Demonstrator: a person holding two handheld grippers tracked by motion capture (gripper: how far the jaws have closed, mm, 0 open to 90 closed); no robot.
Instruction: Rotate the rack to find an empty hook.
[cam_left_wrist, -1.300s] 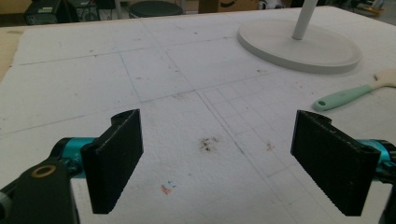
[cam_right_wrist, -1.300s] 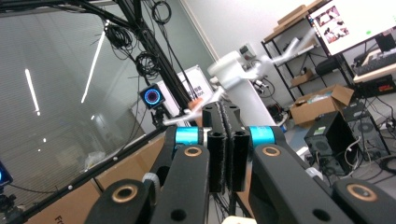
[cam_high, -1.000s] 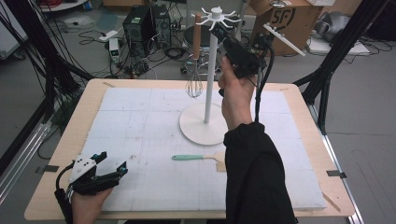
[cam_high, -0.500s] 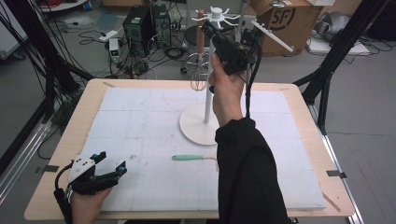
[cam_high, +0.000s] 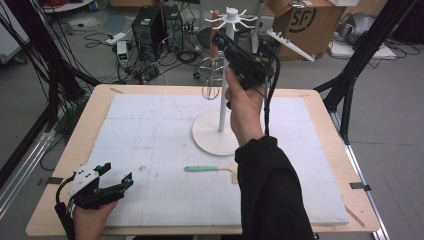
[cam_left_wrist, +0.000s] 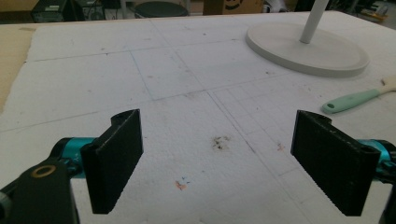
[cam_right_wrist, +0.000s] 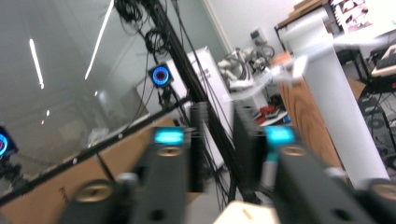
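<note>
Up at the white hanging rack's (cam_high: 221, 100) top, right gripper (cam_high: 220, 39) fingers just opening, nothing between; whisk (cam_high: 211, 90) hangs there. Near-left, left gripper (cam_high: 114, 175) fingers wide, empty.

whisk (cam_high: 212, 91): thin wire loops, wooden handle on top; hanging straight down from an arm of the rack
rack (cam_high: 222, 95): white pole on a round flat foot, spokes on top; standing upright at the far middle of the table, whisk just beside the pole
</note>
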